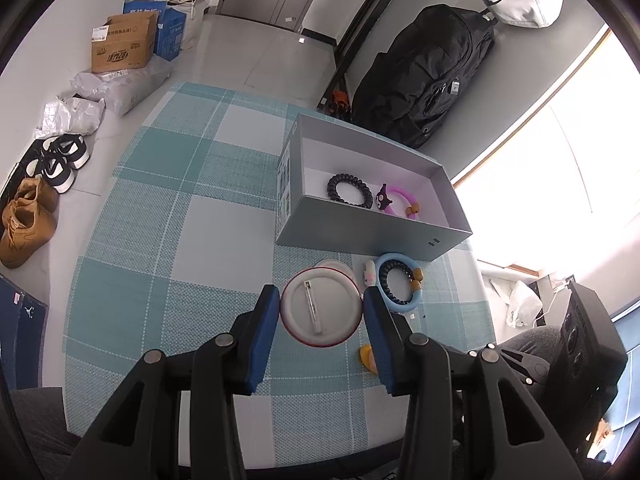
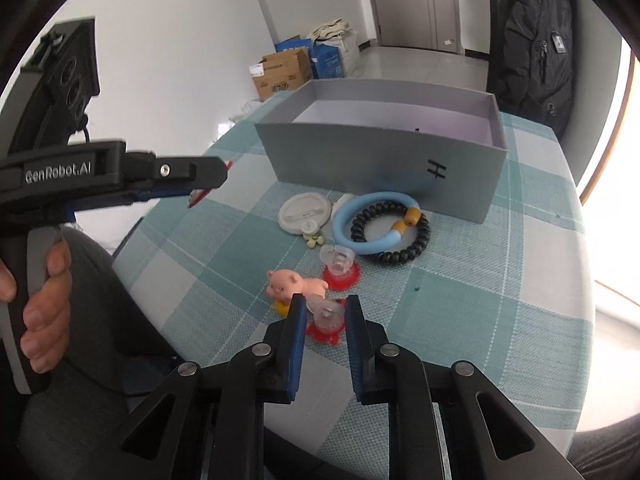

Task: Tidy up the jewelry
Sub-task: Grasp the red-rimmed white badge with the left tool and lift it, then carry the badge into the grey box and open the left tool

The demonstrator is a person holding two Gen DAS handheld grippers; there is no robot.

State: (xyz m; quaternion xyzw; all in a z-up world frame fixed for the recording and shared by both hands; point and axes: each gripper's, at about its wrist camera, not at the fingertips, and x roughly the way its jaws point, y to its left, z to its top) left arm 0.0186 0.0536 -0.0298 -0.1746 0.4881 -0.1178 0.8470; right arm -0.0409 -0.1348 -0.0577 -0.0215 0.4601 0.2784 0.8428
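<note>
My left gripper [image 1: 321, 307] is shut on a round red-rimmed pin badge [image 1: 320, 312], back side up, held above the table; from the right wrist view the badge shows edge-on in its tips [image 2: 208, 190]. The grey box [image 1: 372, 236] holds a black coil bracelet [image 1: 350, 191] and a pink ring [image 1: 396, 199]. A blue ring [image 2: 374, 224], a black coil bracelet [image 2: 416, 246] and a white badge [image 2: 306, 213] lie before the box. My right gripper [image 2: 326, 314] is around a clear and red clip [image 2: 326, 320], its jaws apart and not touching it.
A pink pig figure [image 2: 294, 285] and a second clear and red clip [image 2: 340, 266] lie on the checked tablecloth [image 2: 480, 300]. A black backpack [image 1: 424, 80] stands behind the table. Shoes [image 1: 28, 220] and cardboard boxes [image 1: 122, 46] sit on the floor at left.
</note>
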